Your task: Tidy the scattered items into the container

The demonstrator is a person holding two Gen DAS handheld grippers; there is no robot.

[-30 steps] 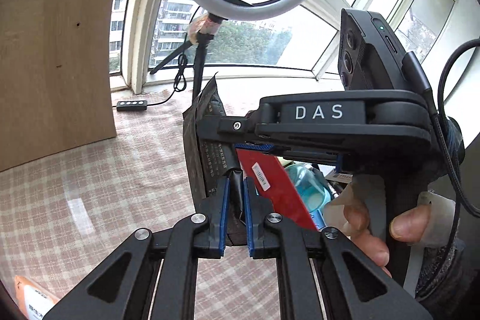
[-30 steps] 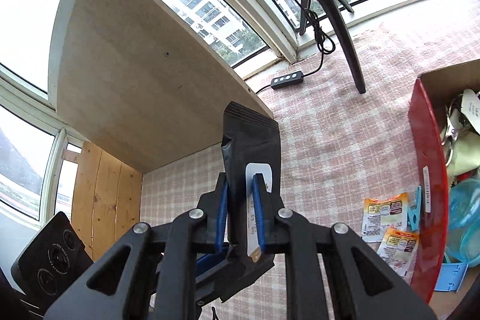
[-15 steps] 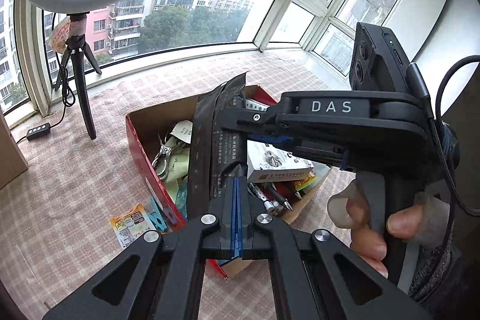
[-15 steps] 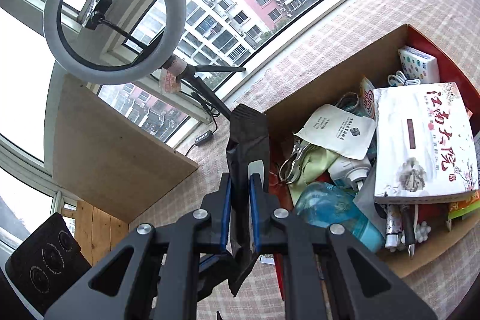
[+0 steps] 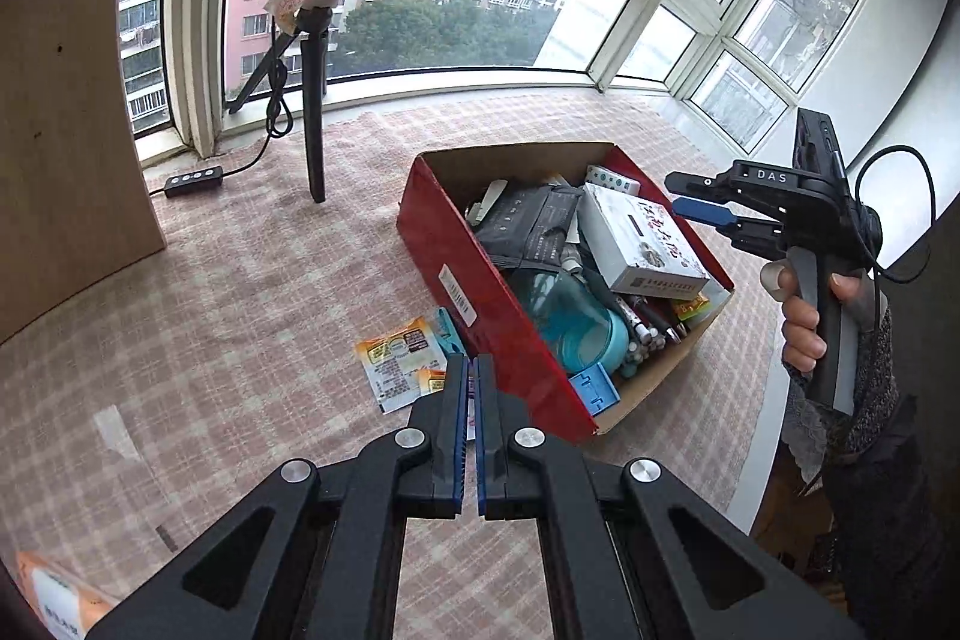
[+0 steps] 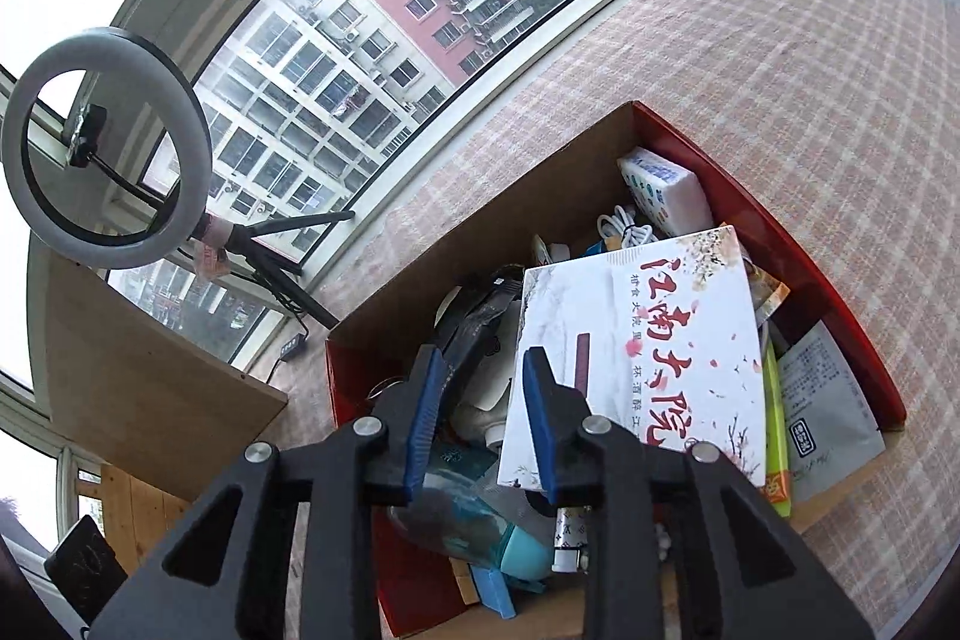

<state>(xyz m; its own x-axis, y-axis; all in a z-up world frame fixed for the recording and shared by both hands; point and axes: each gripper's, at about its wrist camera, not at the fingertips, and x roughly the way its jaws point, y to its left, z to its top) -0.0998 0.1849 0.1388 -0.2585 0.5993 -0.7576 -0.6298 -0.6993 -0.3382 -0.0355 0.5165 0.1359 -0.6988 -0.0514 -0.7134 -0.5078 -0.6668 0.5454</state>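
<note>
Container: the red cardboard box with a brown inside (image 5: 480, 274) sits on the pink checked tabletop (image 5: 240, 292), at about 2 o'clock from the left hand-held gripper (image 5: 470, 376).
In the box: a white printed carton (image 5: 642, 244), a flat black foil pouch (image 5: 528, 226), a teal plastic bottle (image 5: 576, 322), a small dotted white pack (image 6: 660, 184) and pens crowd it close to the rim.
Left out: orange-and-white sachets (image 5: 396, 358) and a light-blue plastic clip (image 5: 447, 334) lie on the cloth just beside the box's red wall, at 12 o'clock from the left fingertips; an orange packet (image 5: 54, 598) shows at 7 o'clock, well apart.
Left hand-held gripper: fingers nearly together, nothing between them, poised over the sachets.
Right hand-held gripper (image 6: 480, 394): fingers parted moderately, holding nothing, hanging above the box contents.
Progress: judged mostly done, since the bulk sits inside; the sachets, clip and orange packet remain to be gathered.
</note>
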